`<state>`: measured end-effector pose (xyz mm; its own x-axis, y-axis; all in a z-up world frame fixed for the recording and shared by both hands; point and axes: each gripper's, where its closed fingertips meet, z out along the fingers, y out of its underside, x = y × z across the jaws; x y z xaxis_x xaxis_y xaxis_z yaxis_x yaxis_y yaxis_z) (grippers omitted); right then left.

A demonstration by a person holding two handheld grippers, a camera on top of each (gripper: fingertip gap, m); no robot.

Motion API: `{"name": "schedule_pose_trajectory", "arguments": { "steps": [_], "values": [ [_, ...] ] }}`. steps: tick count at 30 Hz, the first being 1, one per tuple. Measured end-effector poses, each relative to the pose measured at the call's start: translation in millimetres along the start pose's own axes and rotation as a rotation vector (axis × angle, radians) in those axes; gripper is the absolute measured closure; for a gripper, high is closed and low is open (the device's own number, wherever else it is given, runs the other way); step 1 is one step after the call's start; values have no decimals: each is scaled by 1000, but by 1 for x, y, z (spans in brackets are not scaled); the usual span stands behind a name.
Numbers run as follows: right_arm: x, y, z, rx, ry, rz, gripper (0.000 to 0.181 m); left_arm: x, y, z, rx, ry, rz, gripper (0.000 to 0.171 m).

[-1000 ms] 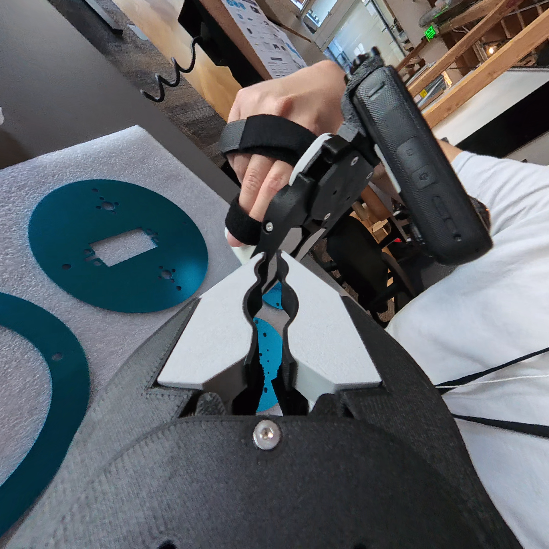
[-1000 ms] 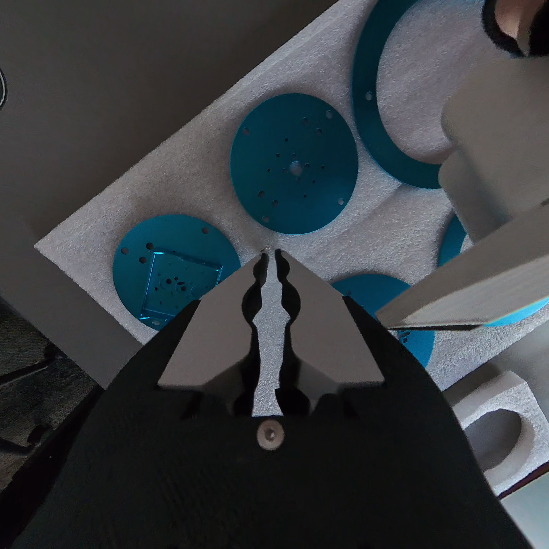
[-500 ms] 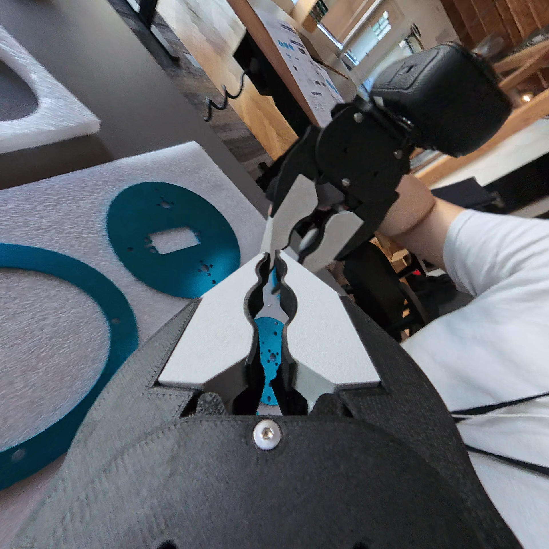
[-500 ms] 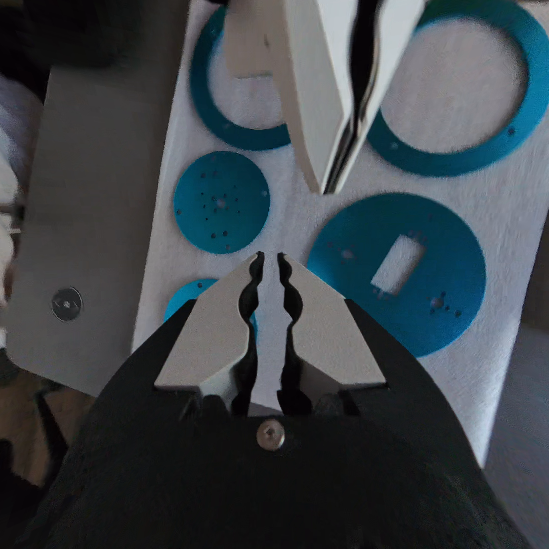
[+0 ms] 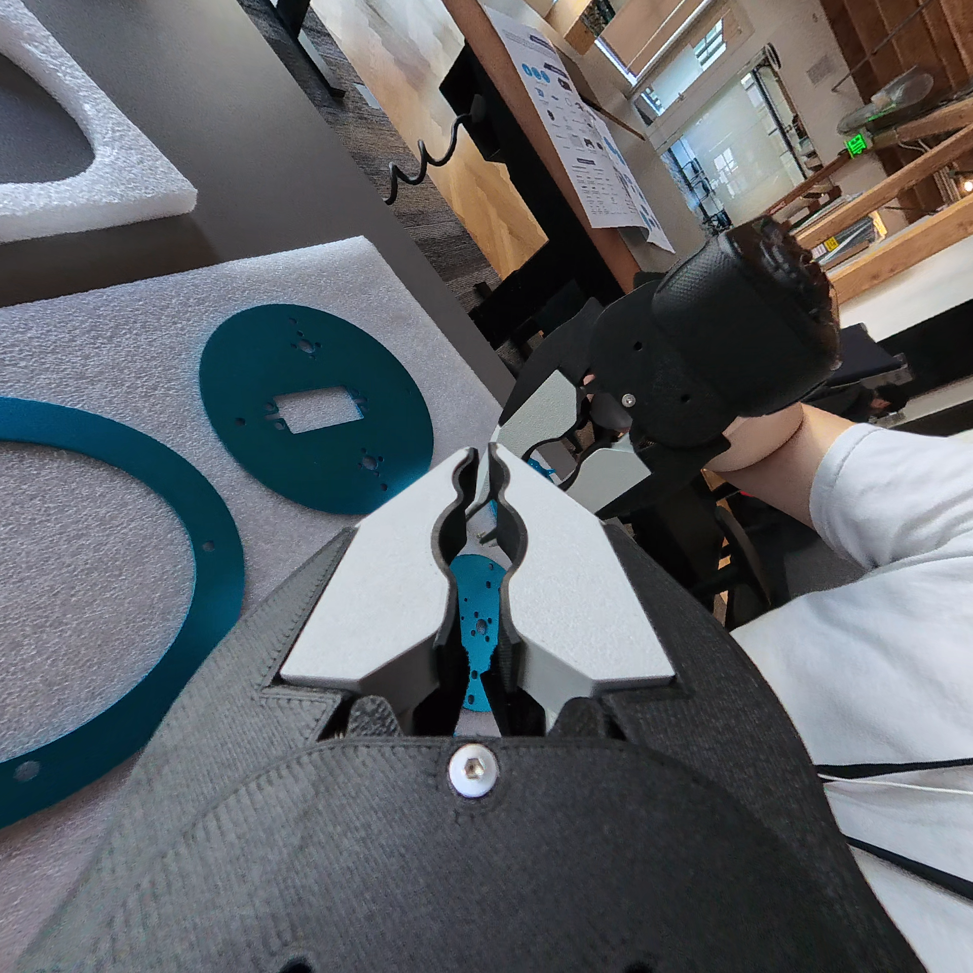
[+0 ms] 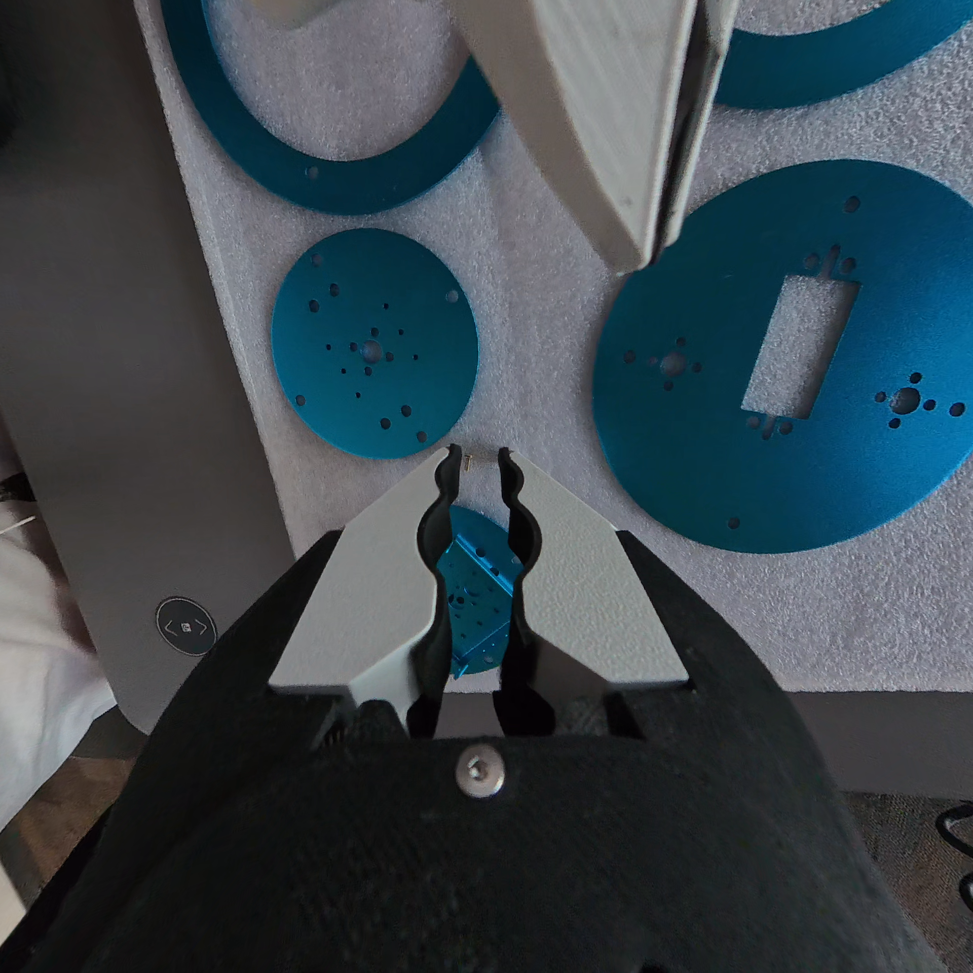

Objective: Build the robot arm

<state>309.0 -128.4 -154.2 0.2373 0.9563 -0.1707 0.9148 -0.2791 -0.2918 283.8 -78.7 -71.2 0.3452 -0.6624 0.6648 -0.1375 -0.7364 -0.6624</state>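
Several blue metal plates lie on a white foam sheet [image 6: 553, 368]. My right gripper [image 6: 478, 454] is open a little, low over the foam. A tiny screw [image 6: 468, 460] lies between its tips; I cannot tell if they touch it. A small drilled disc [image 6: 374, 342] is just beyond the tips. A blue disc with a square bracket [image 6: 474, 579] shows under the fingers. My left gripper [image 5: 479, 453] is shut and empty. It also shows from the side in the right wrist view [image 6: 647, 263], beside the disc with a rectangular cut-out [image 6: 790, 358]. The right gripper [image 5: 547, 463] faces it.
Two large blue rings [image 6: 337, 179] [image 6: 842, 63] lie at the far side of the foam. One ring [image 5: 210, 579] and the cut-out disc [image 5: 316, 410] show left of my left gripper. A white foam block [image 5: 79, 158] sits on the grey table [image 6: 131, 368]. The table's edge runs close by. Some 10 cm of space lies between my two pairs of fingers.
My right gripper has swung round over the foam, come lower and opened its fingers wider. The left gripper has stayed shut and shifted slightly.
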Motion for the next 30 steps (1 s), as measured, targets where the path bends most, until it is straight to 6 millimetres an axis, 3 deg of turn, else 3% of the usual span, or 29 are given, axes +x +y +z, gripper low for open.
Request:
{"name": "schedule_pose_trajectory", "arguments": {
  "steps": [7,16,18,22,27,30],
  "values": [
    [0,-1,-1,28,22,5,171,3,2,0,-11,0,4,170],
    [3,1,-1,24,220,-54,180,5,-8,-7,48,29,-29,171],
    [3,-5,-8,136,165,26,181,7,-11,-9,61,41,-20,170],
    [5,-19,-27,467,-105,298,181,10,-12,-8,61,52,6,164],
    [15,-39,-82,911,-453,564,181,29,-14,-5,69,103,108,157],
    [22,-48,-109,1080,-560,649,181,46,-18,-3,109,79,299,152]
  ]
}}
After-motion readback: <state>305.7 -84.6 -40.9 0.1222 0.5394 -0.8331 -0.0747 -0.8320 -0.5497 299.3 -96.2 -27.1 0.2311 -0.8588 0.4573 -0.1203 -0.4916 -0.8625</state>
